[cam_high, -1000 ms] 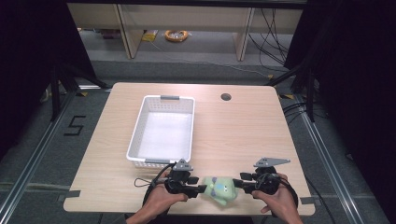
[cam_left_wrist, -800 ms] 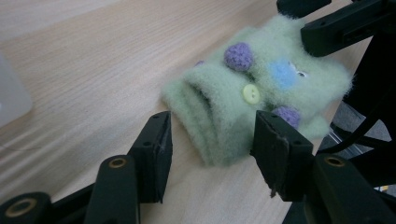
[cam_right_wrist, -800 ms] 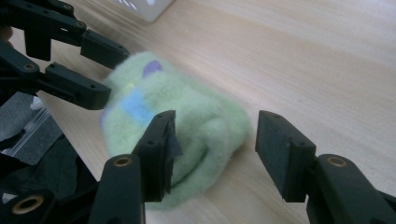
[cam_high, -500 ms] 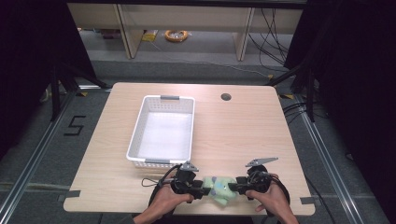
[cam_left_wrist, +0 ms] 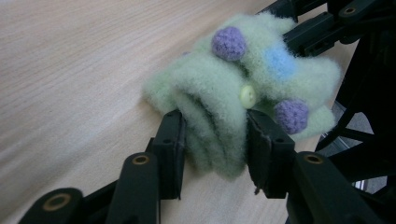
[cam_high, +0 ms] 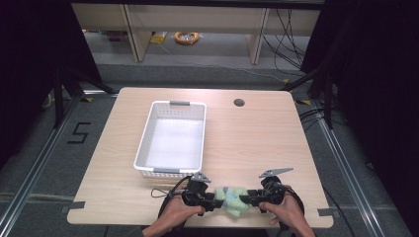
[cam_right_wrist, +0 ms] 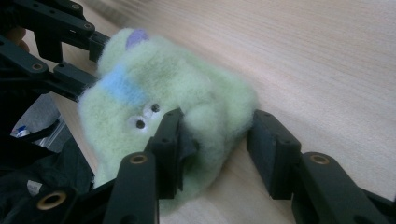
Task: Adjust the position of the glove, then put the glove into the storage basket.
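Fingers of left gripper (cam_left_wrist: 212, 140) and right gripper (cam_right_wrist: 215, 140) both pinch the fuzzy green plush toy (cam_high: 232, 198) from opposite ends at the desk's (cam_high: 247, 143) near edge; likely bound for the white basket (cam_high: 173, 139), so lift evenly without tugging it apart.

A black "5" marked on the floor (cam_high: 79, 133) left of the table (cam_high: 257, 143)

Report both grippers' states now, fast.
Left gripper: closed on the green fuzzy toy.
Right gripper: closed on the same toy.
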The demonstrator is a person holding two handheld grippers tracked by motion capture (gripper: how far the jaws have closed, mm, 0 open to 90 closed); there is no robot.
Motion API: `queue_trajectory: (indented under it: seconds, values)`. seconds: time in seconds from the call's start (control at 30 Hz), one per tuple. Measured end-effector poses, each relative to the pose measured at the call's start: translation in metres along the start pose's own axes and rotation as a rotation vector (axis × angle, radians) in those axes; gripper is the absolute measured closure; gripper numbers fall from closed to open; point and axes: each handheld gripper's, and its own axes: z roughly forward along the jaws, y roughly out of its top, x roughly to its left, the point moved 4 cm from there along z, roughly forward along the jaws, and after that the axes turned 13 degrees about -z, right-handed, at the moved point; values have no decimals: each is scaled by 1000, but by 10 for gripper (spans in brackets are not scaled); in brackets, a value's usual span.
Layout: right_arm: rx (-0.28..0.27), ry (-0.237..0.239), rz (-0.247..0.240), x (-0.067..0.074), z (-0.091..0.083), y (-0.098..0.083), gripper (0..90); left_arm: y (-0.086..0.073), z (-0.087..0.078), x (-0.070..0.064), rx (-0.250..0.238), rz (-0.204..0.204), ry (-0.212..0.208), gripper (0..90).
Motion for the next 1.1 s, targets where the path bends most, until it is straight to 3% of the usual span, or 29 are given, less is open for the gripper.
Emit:
queue_trajectory:
  seconds: [0.1,0.13,0.17,0.2,0.3,0.33,0.37,0.43,0.53,0.57,0.67,0.73,0.83,0.9,1.0,1.03,1.07,1.1]
  values:
    - [-2,12,18,2,0,0,643,-2,2,-2,-26,0,2,628]
    - [-3,16,24,3,0,0,660,-2,1,-2,0,18,-1,635]
    - [-8,21,12,2,1,0,675,-2,1,-2,-11,14,13,643]
    - [-13,30,-13,0,1,0,691,-2,1,-2,-3,14,0,649]
    - [-27,53,-16,-1,2,-1,734,-3,1,-2,-4,12,-8,671]
    - [-26,64,8,2,1,-1,745,-2,1,-2,-4,15,-9,680]
    - [-32,33,-31,0,1,-1,755,-2,1,-2,-6,27,-4,686]
    - [-37,37,-47,0,0,-1,769,-3,0,-2,-2,36,-8,694]
    - [-37,22,-55,2,-2,0,780,-3,-1,-3,-11,44,-3,707]
    - [-34,30,-36,5,-2,0,781,-3,-2,-2,-2,56,-9,711]
    - [-41,10,-70,4,-3,0,784,-4,-4,-3,-2,60,-10,716]
    - [-44,27,-56,7,-2,1,786,-5,-4,-4,-10,55,-10,720]
    - [-52,0,-75,6,-4,3,788,-5,-6,-4,-10,56,-14,726]
    - [-57,20,-88,7,-5,4,789,-6,-7,-5,-10,56,-18,729]
    - [-59,12,-85,10,-7,5,789,-5,-9,-6,-14,61,-22,733]
    - [-64,34,-62,13,-9,5,790,-5,-10,-6,-3,64,-22,734]
    - [-70,4,-92,12,-10,7,790,-5,-12,-7,-8,68,-28,736]
    - [-69,11,-97,12,-12,8,790,-5,-13,-8,-15,66,-29,737]
